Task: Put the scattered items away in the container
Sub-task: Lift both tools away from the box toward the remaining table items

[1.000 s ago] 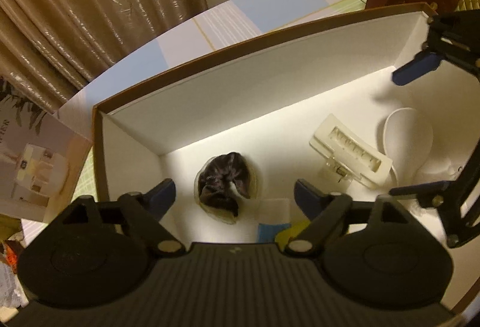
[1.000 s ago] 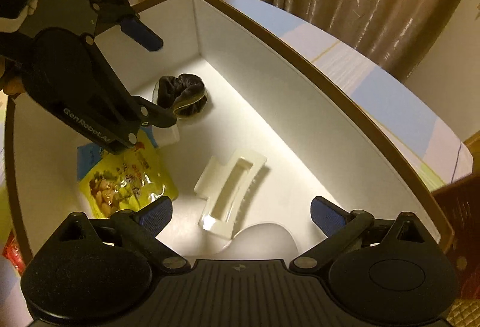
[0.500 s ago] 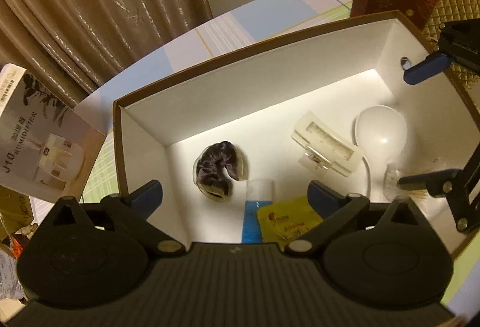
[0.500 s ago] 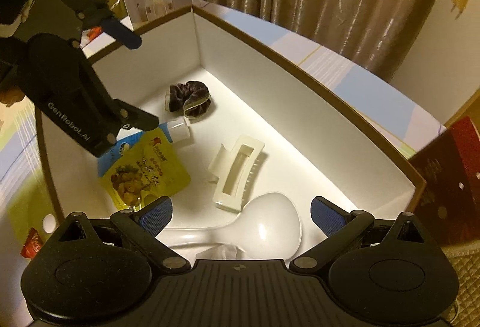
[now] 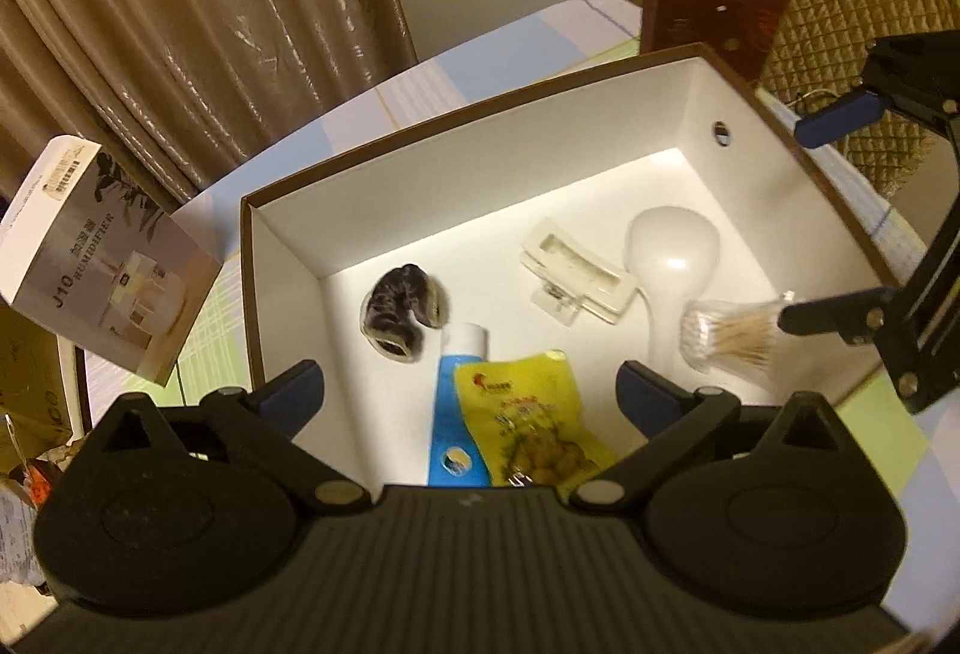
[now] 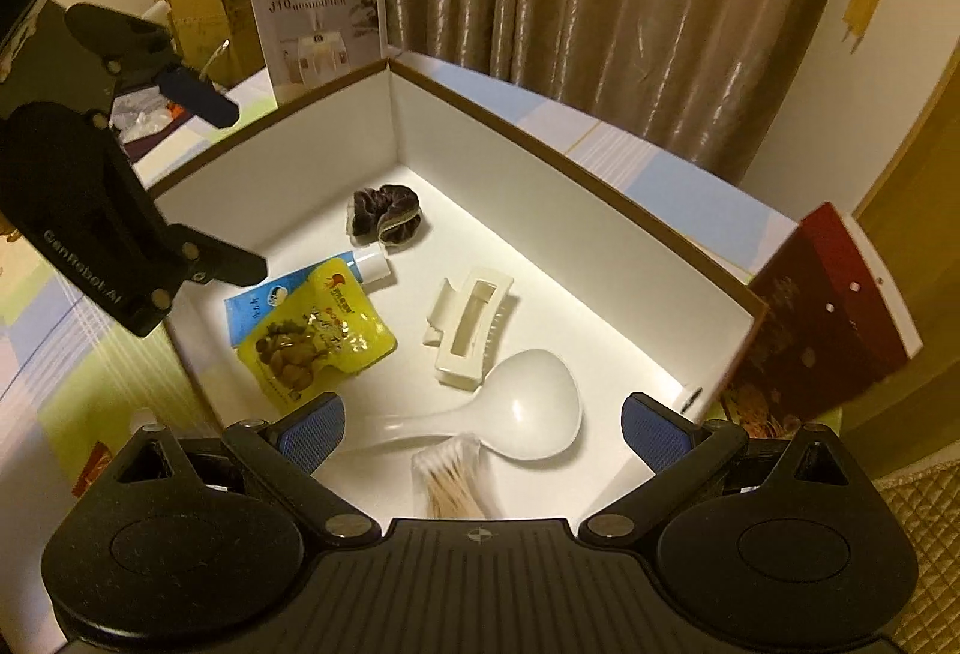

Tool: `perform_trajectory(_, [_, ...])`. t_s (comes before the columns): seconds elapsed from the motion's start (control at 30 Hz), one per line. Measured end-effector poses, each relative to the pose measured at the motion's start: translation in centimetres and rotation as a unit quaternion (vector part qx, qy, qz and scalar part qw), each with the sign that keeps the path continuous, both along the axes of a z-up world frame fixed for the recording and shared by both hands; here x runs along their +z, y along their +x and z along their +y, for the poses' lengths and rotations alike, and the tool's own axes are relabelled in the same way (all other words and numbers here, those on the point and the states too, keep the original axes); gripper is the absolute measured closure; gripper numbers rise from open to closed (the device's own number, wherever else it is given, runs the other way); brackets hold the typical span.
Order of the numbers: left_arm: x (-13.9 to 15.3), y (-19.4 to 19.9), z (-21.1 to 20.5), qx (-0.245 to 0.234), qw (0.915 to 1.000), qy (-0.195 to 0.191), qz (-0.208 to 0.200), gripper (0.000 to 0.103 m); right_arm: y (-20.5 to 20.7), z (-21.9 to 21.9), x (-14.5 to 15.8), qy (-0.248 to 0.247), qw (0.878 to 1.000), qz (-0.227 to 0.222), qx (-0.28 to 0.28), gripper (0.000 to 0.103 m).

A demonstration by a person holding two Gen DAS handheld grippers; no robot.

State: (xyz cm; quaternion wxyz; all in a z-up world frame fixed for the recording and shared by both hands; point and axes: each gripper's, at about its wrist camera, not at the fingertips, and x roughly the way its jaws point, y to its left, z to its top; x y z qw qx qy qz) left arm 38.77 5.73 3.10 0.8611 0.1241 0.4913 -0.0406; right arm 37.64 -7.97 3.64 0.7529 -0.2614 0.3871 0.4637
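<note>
Box [image 6: 540,156] open on top, free entry from above. Floor crowded: scrunchie [image 6: 384,213], tube [image 5: 459,402], yellow pouch [image 6: 315,336], hair clip [image 6: 471,324], spoon [image 6: 528,414], cotton swab jar [image 5: 729,339]. Bare floor only along far wall and right end. Humidifier carton [image 6: 321,12] and red box [image 6: 834,306] flank the 2 ends.

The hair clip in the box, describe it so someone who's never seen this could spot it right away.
Look inside the big white box with the brown rim on the table. Near the middle of its floor, beside the bowl of the white rice paddle, lies the hair clip. It is the only cream, rectangular claw-shaped piece with an open slot; the scrunchie is dark and soft, and the snack pouch is yellow.
</note>
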Motion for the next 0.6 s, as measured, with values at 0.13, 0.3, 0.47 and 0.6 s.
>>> perform_trajectory(0.13, [1.1,-2.3,-0.7,-0.004,0.9999,-0.002,-0.009,0.001,-1.6,-1.4,1.1,0.013,1.000,-0.006,0.001,0.000])
perform_trajectory(0.3, [2.3,-5.4,-1.0,-0.006,0.9996,-0.013,-0.026,0.001,-3.9,-3.1,2.5,0.032,0.999,-0.017,0.007,0.000])
perform_trajectory(0.47, [3.5,-8.9,-0.7,-0.001,0.9984,-0.029,-0.049,0.001,-6.4,-4.9,3.5,0.062,0.998,-0.023,0.021,0.000])
perform_trajectory(0.6, [3.9,-11.9,-0.1,0.014,0.9971,-0.042,-0.062,0.001,-8.0,-6.3,3.8,0.085,0.996,-0.030,0.018,0.000])
